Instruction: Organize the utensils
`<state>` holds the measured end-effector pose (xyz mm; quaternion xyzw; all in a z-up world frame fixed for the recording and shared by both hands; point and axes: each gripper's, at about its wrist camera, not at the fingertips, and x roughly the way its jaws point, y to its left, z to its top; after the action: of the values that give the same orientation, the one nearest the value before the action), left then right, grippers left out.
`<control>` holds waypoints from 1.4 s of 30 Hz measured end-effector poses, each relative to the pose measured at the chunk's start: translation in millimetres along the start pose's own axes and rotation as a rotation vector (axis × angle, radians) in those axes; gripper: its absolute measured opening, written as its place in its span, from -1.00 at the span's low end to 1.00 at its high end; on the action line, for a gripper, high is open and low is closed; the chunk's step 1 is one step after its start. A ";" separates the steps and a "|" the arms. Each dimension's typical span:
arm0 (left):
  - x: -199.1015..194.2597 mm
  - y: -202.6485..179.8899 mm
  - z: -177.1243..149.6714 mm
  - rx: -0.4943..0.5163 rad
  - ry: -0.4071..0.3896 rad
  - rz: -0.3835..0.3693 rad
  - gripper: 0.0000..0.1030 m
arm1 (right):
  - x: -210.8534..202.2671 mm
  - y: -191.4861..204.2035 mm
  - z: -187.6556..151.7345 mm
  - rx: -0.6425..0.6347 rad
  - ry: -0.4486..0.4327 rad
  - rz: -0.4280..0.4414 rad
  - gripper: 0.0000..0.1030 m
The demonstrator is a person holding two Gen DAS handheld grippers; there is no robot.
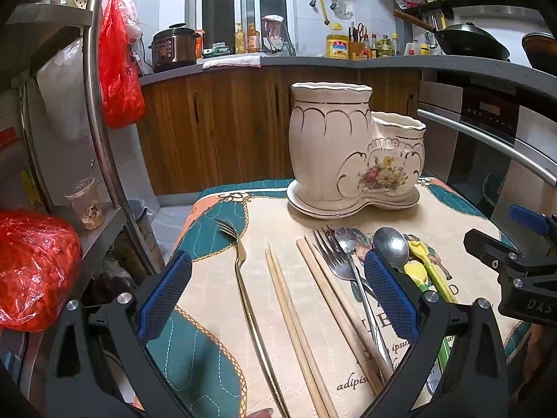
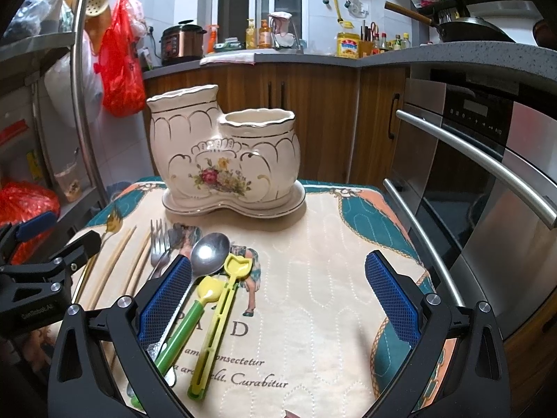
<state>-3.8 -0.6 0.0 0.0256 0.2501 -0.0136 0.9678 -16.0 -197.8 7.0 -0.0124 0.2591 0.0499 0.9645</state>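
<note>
A cream two-cup ceramic utensil holder (image 1: 351, 153) (image 2: 226, 156) with a flower print stands at the far end of the quilted mat (image 1: 278, 313) (image 2: 330, 296). In front of it lie a gold fork (image 1: 243, 278), wooden chopsticks (image 1: 292, 317) (image 2: 115, 261), steel forks (image 1: 330, 254) (image 2: 158, 247), a steel spoon (image 1: 391, 245) (image 2: 209, 252), and two yellow plastic utensils (image 2: 222, 299). My left gripper (image 1: 278, 289) is open above the gold fork and chopsticks. Over the right of the mat, my right gripper (image 2: 278, 292) is open, its left finger beside the spoon.
An oven (image 2: 487, 181) with long steel handles stands close on the right. A metal rack (image 1: 101, 122) with red bags (image 1: 31, 268) and a plastic cup (image 1: 85, 205) is on the left. Wooden cabinets (image 1: 226, 122) and a cluttered counter lie behind.
</note>
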 end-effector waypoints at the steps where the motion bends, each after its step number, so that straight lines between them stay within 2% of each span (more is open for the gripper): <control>1: 0.2 -0.2 0.4 0.000 0.001 0.001 0.90 | 0.0 0.5 1.1 0.000 -0.001 0.000 0.93; 27: 0.0 0.2 0.7 0.009 -0.001 0.002 0.90 | 1.6 -0.2 1.1 -0.001 0.001 -0.001 0.93; 42: 0.6 0.9 1.0 0.003 0.003 0.011 0.90 | 4.8 -5.2 3.3 0.012 0.032 0.022 0.93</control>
<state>-2.7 0.2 0.6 0.0284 0.2515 -0.0087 0.9674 -9.7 -202.3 7.4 -0.0046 0.2748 0.0589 0.9597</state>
